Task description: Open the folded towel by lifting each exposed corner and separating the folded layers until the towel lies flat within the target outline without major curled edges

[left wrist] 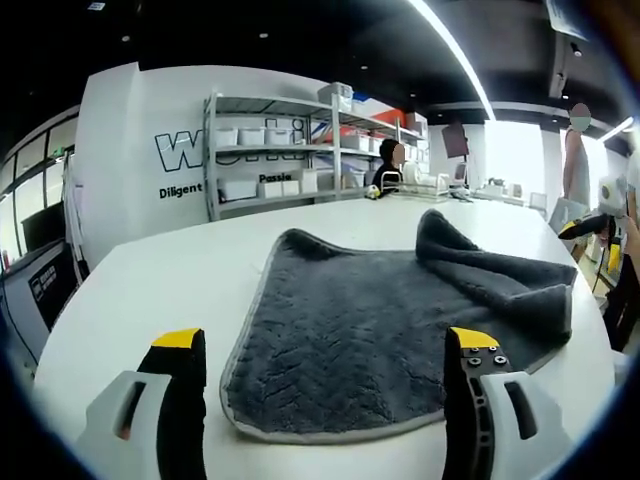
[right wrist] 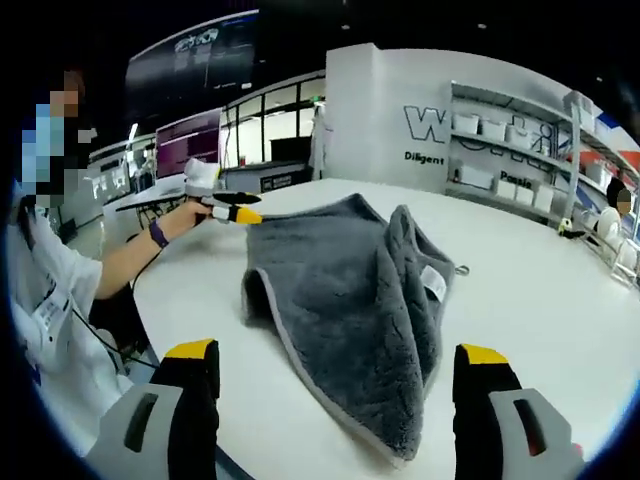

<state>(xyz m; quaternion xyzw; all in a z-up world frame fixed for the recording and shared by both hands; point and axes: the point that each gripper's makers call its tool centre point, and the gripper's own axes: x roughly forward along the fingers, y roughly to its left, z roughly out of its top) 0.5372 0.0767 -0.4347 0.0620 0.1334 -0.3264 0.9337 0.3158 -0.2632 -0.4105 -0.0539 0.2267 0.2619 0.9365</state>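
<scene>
Left gripper view: the grey towel (left wrist: 400, 330) lies mostly spread on the white counter (left wrist: 150, 290), its far right corner folded back (no outline visible). Left gripper (left wrist: 325, 365) hovers spread and empty near the front hem. Right gripper (right wrist: 335, 375), likewise spread, faces the unopened fold; bare counter all round.

Gripper hardware and operator clothing, both views.

Left gripper (left wrist: 325, 355) is showing pale grey moulded jaws with black inner faces and yellow tips; dark screws are sitting just under the yellow tip at lower right of the left gripper view. Right gripper (right wrist: 335, 365) is showing the same build. At the left of the right gripper view, the person (right wrist: 45, 290) is wearing a white short-sleeved shirt with small print and a dark wristband (right wrist: 156, 234).
</scene>
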